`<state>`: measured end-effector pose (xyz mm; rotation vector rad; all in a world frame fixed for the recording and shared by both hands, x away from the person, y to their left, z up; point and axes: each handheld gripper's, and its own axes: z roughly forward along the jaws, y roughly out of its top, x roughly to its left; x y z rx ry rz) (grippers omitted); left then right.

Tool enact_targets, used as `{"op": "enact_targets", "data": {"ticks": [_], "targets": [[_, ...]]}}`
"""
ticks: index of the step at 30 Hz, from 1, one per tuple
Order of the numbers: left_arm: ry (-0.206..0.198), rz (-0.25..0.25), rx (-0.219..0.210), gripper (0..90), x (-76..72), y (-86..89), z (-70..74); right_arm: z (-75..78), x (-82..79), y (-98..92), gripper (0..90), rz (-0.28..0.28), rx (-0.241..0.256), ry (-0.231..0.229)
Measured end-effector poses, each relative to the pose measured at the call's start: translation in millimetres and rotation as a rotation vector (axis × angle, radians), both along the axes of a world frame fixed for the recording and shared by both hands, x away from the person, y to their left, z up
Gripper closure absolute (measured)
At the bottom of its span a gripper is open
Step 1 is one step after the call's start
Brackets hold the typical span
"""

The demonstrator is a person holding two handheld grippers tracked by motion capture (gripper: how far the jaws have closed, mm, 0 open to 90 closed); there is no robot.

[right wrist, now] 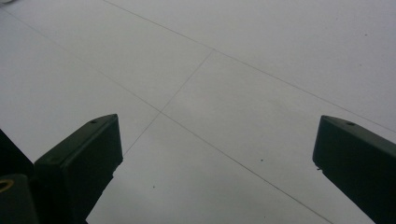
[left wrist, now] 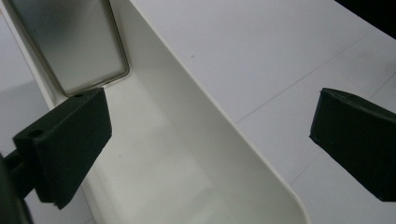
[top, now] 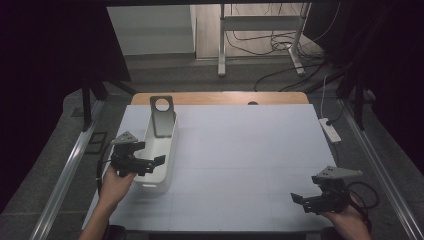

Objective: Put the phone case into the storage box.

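White bin (top: 161, 150), long and narrow, rounded corners, on the left part of the table (top: 250, 150), long axis running near to far. Inside it, at the far end, a grey metal plate (top: 162, 116) with a round hole near its top, leaning upright against the far wall and rising above the rim. In the left gripper view, same plate (left wrist: 74, 42) seen as a flat brushed-grey panel with a rounded corner and thin bright edge, lower end down in the bin (left wrist: 187, 154); bin floor otherwise bare where visible. Left gripper (top: 150, 164) at the bin's near left edge, held in a hand (top: 116, 185) entering from the near side, jaws spread wide and gripping nothing; in its own view one jaw over the bin's left wall, the other out over the table beyond the right wall, so the opening straddles the bin's near end. Contact with the rim not clear. Right gripper (top: 302, 201) well apart, at the near right of the table, held in the other hand (top: 347, 220), jaws likewise spread wide and empty, over bare white tabletop (right wrist: 210, 93) crossed by thin seam lines. White power strip (top: 330, 129) at the far right table edge. Floor beyond with loose cables (top: 280, 45) and a metal stand's legs (top: 260, 30).
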<state>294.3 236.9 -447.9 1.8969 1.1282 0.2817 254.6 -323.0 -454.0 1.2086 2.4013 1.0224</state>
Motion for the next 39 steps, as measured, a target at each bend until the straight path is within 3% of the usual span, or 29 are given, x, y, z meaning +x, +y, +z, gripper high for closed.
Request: {"op": "enact_targets", "data": {"ticks": [39], "targets": [[-0.01, 0.035, -0.014, 0.0, -51.9, 11.2, 2.9, 0.3, -0.5, -0.4, 1.7, -0.002, -0.001, -0.008]]}}
